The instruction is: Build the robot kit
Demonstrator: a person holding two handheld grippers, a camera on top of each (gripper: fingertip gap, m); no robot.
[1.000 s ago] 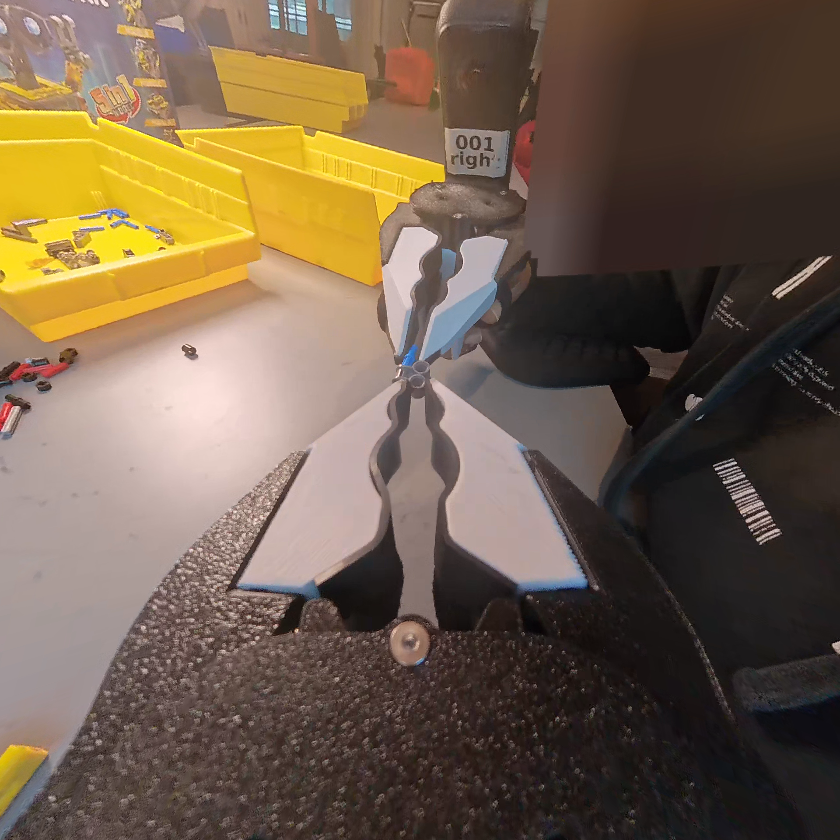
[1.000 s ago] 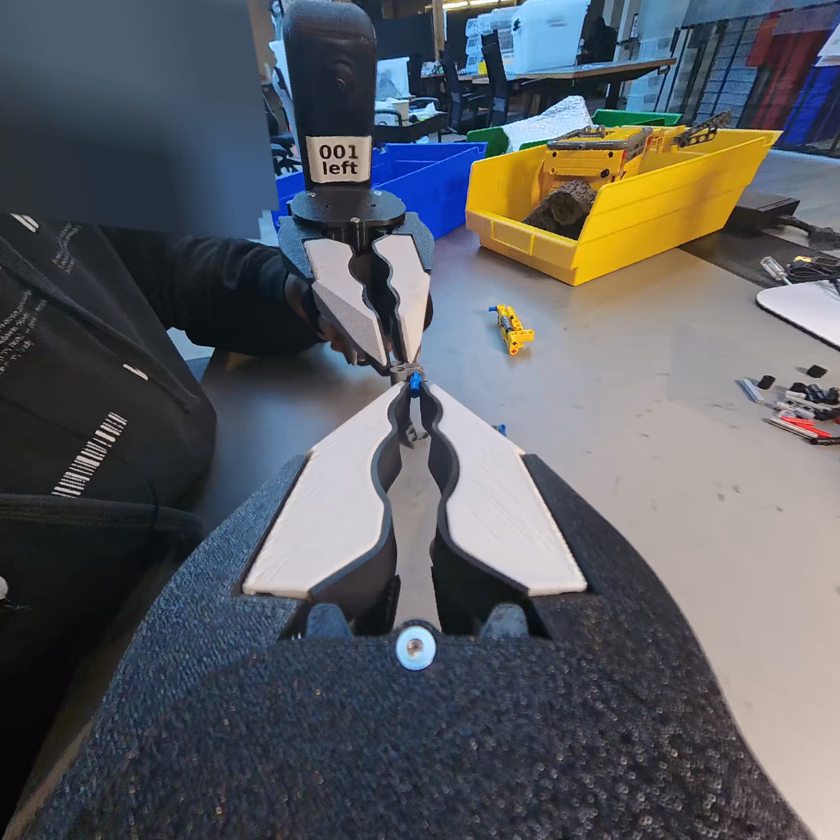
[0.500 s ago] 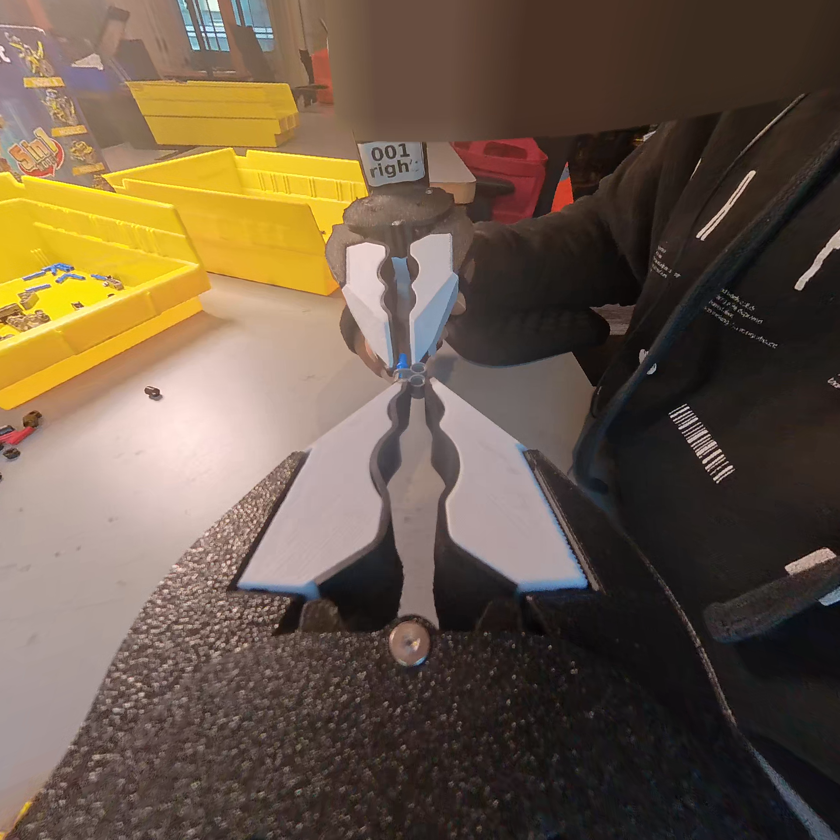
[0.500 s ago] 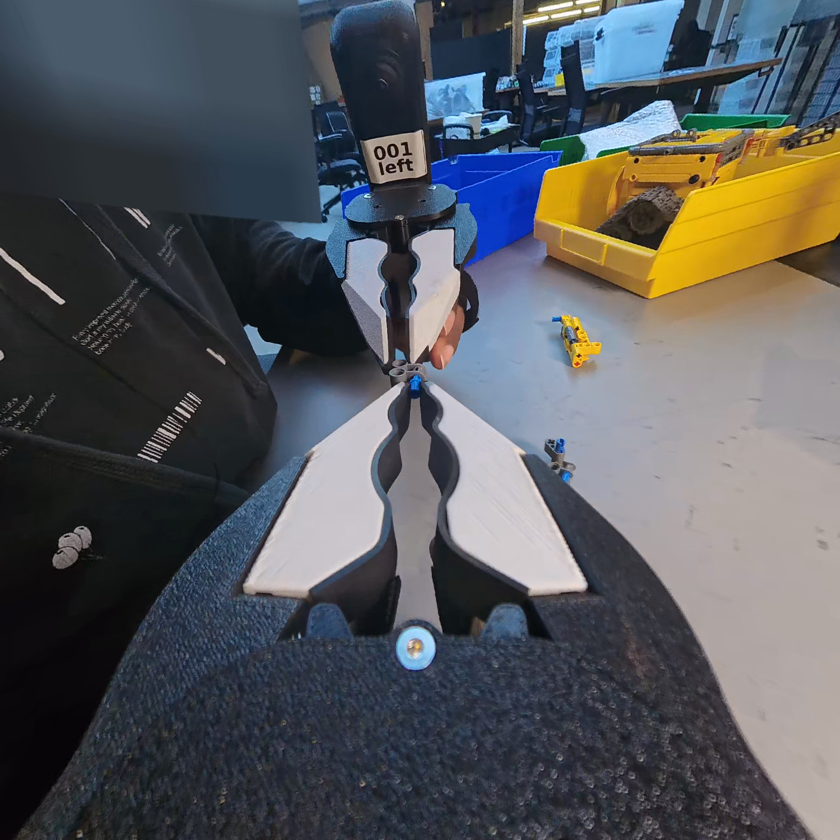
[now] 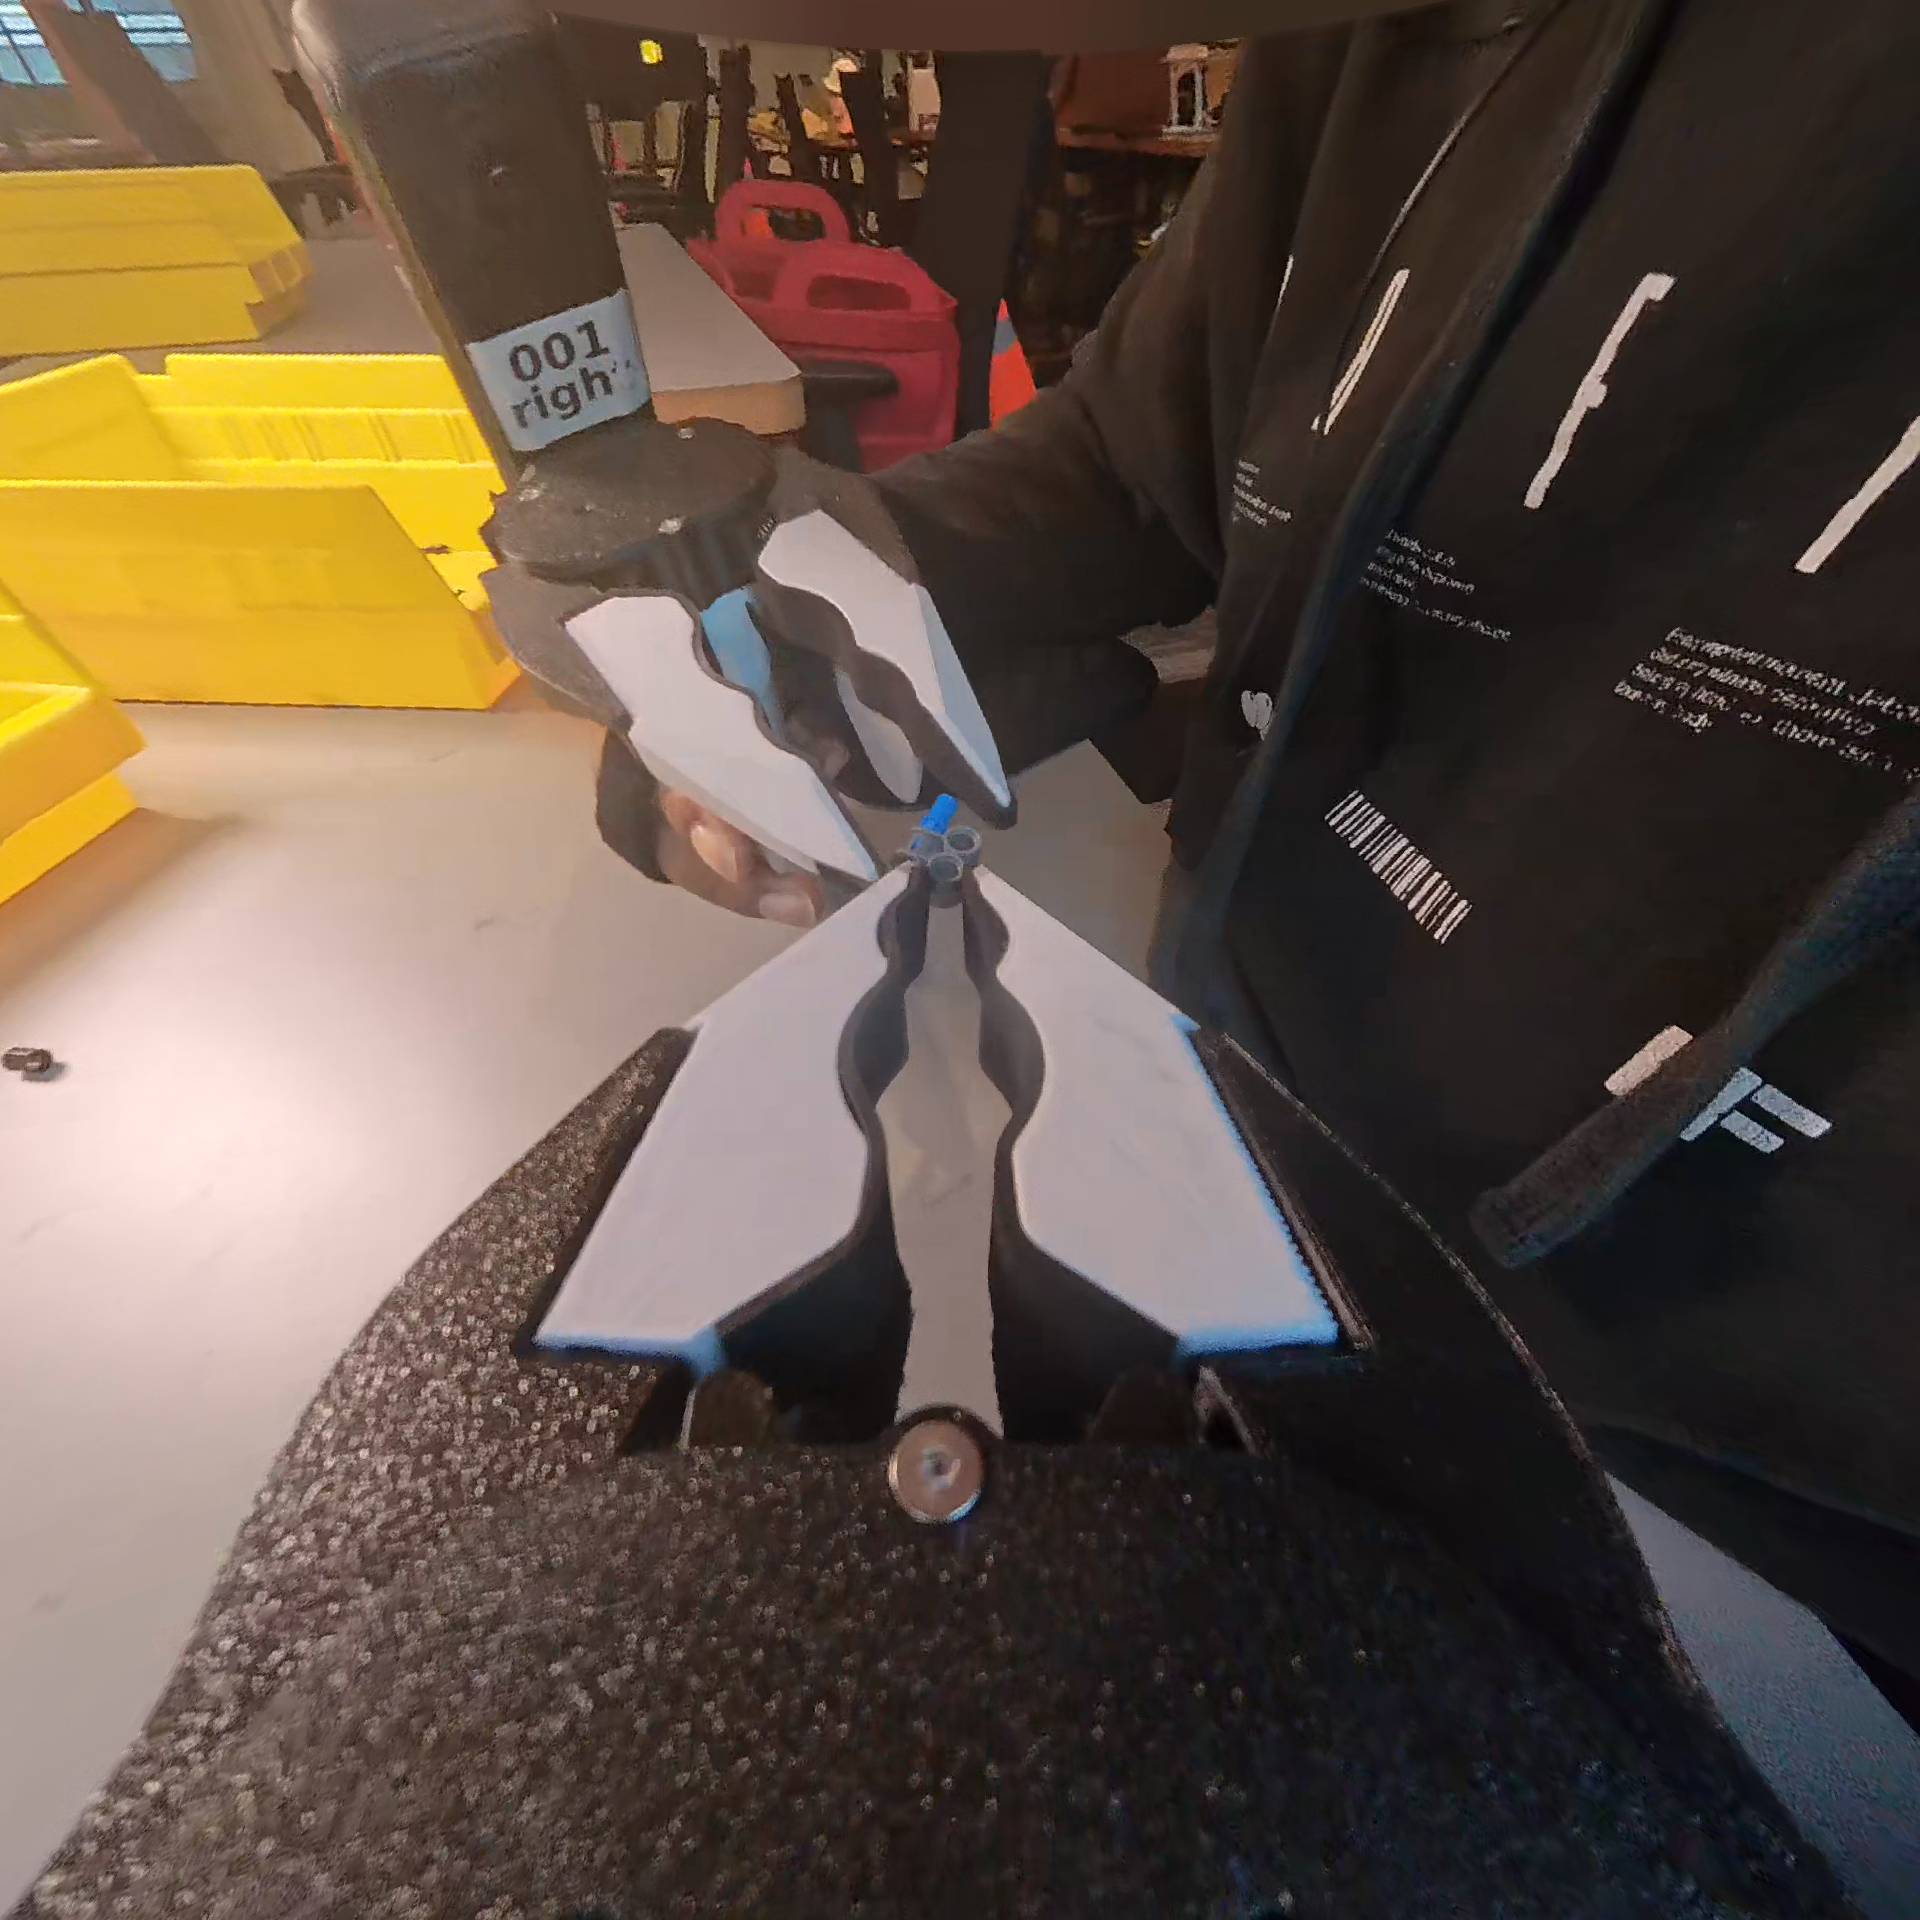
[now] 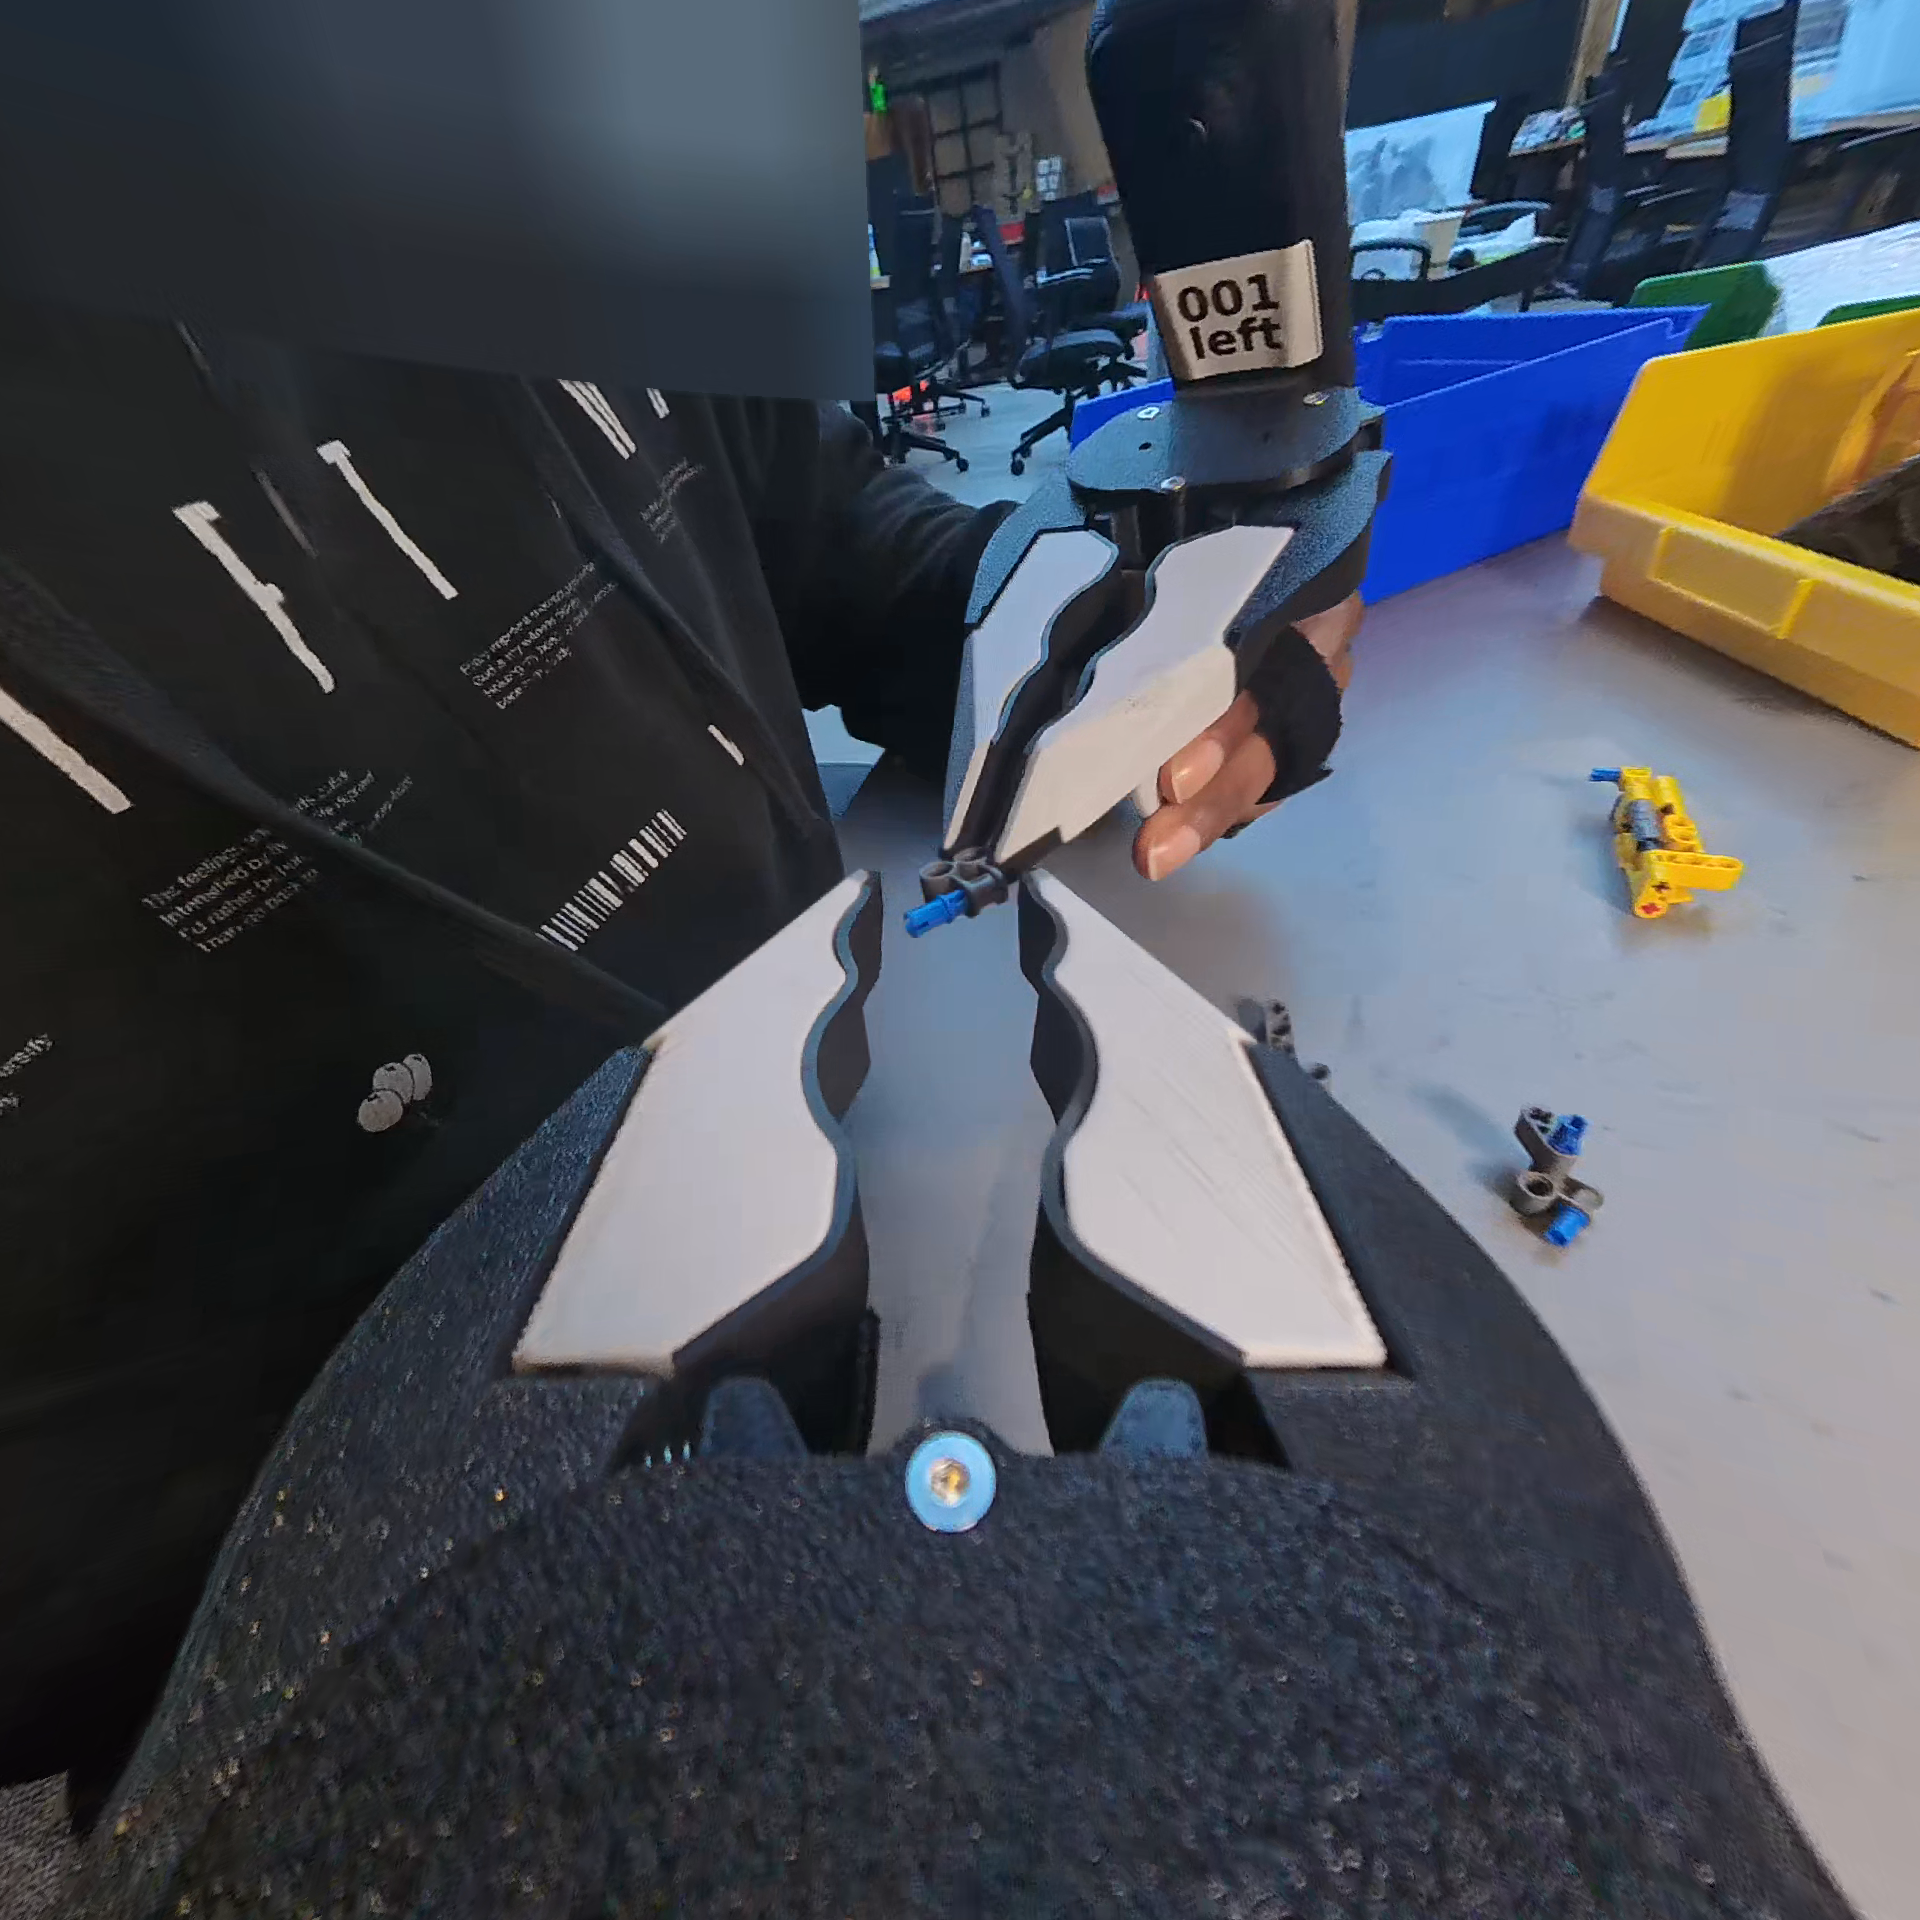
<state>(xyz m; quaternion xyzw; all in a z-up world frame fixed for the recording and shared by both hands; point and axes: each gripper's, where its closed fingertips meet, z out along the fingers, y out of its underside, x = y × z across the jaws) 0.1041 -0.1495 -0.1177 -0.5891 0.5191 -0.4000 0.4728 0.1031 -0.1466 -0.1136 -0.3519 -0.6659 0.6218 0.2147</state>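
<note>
Left tool [image 5: 940, 883]: fingertips pressed together on a small grey connector [image 5: 945, 857] with a blue pin [image 6: 928, 916], held above the bench [image 6: 1455, 997]. Right tool [image 6: 951, 894]: fingers spread, tips flanking the pin without contact, pointed tip-to-tip at the left tool. Similar grey-blue pieces [image 6: 1550, 1174] and a yellow assembly [image 6: 1662, 854] are seen on the bench.

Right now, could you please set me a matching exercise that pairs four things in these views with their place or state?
Things:
1. left gripper
2. right gripper
3. yellow toy piece
4. blue bin

Place or state:
A. open
B. lying alone on the table
C. shut on the small grey part
D. farther back, behind the left gripper in the right wrist view

Pairs: 1-C, 2-A, 3-B, 4-D
</note>
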